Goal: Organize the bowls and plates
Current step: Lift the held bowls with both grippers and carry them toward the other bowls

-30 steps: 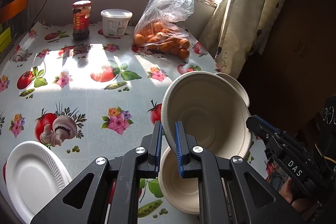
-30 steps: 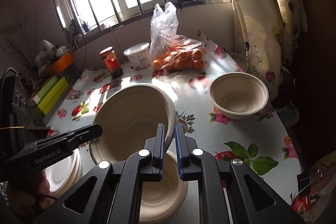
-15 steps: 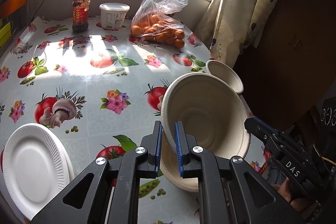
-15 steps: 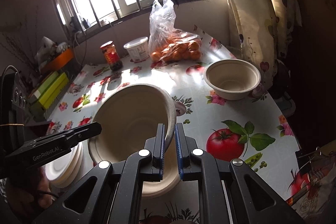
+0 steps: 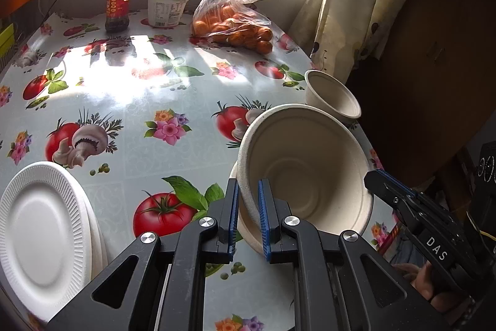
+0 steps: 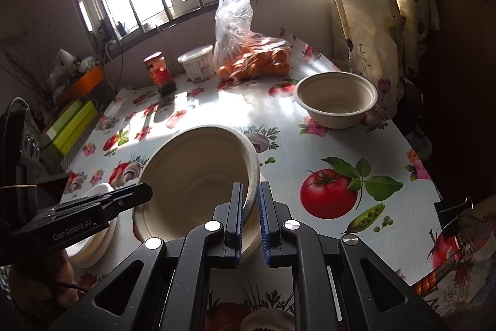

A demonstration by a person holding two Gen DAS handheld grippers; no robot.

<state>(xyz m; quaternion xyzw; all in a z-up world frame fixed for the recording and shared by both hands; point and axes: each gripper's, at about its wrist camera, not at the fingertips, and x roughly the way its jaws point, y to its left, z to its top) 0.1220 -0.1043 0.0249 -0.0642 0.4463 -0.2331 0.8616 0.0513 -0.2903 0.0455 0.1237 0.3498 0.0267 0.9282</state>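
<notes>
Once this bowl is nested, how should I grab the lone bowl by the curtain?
Pinch the lone bowl by its near rim, one finger inside and one outside, coming from above on the table's open side. It sits upright, mouth up, with a thin flared lip; the curtain crowds its far side.

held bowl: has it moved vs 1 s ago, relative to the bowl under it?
Yes. The held bowl has come down toward the lower bowl on the table, and now hides most of it.
</notes>
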